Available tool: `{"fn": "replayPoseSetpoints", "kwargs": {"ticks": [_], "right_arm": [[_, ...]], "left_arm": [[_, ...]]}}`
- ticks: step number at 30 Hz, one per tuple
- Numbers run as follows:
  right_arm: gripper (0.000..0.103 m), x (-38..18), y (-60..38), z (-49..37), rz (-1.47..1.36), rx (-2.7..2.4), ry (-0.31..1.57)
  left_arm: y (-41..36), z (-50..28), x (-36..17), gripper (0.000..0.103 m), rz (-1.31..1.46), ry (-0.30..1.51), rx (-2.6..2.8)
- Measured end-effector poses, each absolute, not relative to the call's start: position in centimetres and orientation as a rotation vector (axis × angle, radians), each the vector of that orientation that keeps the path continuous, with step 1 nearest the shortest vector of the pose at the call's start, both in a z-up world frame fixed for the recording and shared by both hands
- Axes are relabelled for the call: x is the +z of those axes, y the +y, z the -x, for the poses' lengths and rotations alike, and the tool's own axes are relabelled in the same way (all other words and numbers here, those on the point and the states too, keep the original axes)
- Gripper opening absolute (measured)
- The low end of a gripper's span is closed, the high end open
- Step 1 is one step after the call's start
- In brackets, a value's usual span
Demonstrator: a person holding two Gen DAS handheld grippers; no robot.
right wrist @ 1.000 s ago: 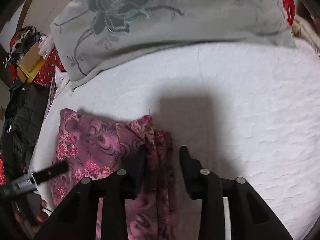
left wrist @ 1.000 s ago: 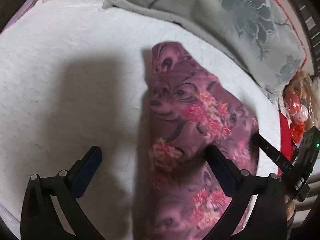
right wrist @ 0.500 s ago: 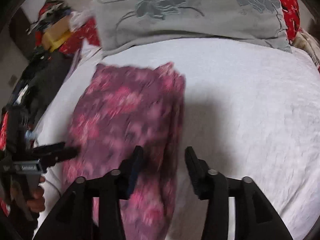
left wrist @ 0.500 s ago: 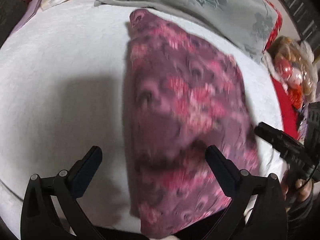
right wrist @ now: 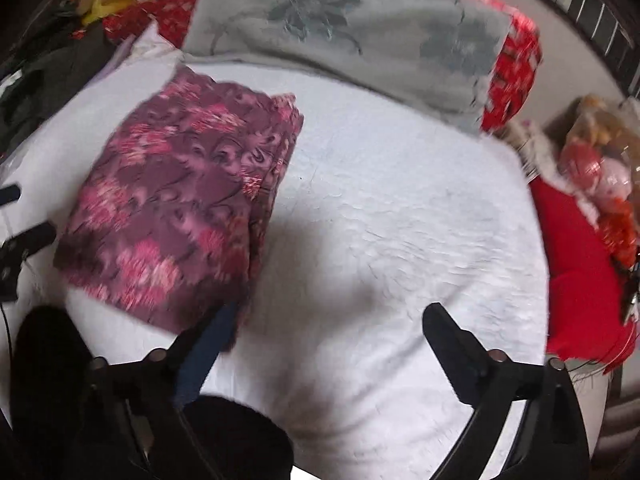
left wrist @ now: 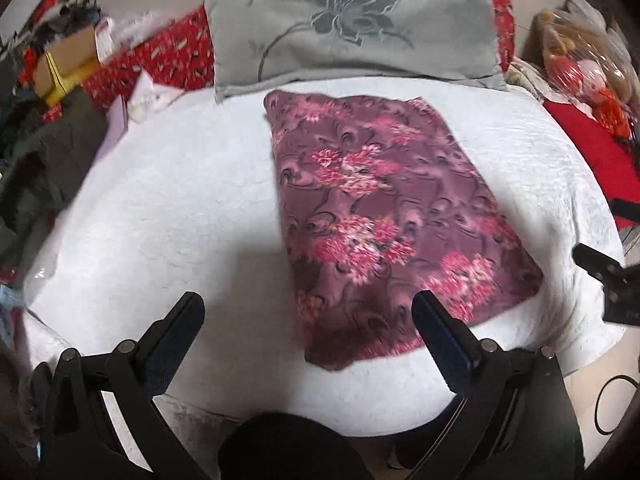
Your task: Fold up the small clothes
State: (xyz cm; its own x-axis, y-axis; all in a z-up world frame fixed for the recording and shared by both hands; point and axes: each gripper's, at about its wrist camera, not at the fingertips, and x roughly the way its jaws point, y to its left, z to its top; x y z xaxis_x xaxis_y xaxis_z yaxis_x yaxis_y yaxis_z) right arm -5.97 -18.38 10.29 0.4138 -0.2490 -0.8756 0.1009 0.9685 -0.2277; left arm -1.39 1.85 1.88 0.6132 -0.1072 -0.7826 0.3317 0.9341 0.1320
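Observation:
A purple garment with pink flowers (left wrist: 384, 216) lies folded flat as a rectangle on the white bed cover (left wrist: 180, 208). It also shows in the right wrist view (right wrist: 180, 208), at the left, with stacked layers along its right edge. My left gripper (left wrist: 308, 312) is open and empty, raised above the garment's near edge. My right gripper (right wrist: 332, 320) is open and empty, above the bare cover to the right of the garment; its left finger overlaps the garment's near corner in the picture.
A grey pillow with a flower print (left wrist: 352, 36) lies at the head of the bed, behind the garment. Red fabric (right wrist: 580, 272) and a wrapped doll (right wrist: 600, 176) are at the right. Dark clothes and boxes (left wrist: 48, 120) pile at the left.
My right gripper was shut on the garment's edge and is now open. Both grippers have drawn back and up, and the garment now lies flat and free.

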Motion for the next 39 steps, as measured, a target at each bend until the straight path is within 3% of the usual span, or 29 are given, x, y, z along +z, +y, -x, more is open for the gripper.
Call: {"fn": "replayPoseSetpoints", "kwargs": {"ticks": [6,13,39], "right_arm": [[0.103,11.4,-17.0,9.7,0.241,-0.268,1.033],[0.103,12.0,-16.9,12.2,0.14,-0.294,1.001],[0.103,14.6,-19.0,11.7,-0.005,-0.376,0.921]], "left_arm": [[1.2,2.0,2.2,0.103,-0.247,0.858,-0.28],[1.1,4.1,2.4,0.103,-0.254,0.848,-0.291],[2.7,5.4,1.9,0.103,-0.237,0.889,-0.326]]}}
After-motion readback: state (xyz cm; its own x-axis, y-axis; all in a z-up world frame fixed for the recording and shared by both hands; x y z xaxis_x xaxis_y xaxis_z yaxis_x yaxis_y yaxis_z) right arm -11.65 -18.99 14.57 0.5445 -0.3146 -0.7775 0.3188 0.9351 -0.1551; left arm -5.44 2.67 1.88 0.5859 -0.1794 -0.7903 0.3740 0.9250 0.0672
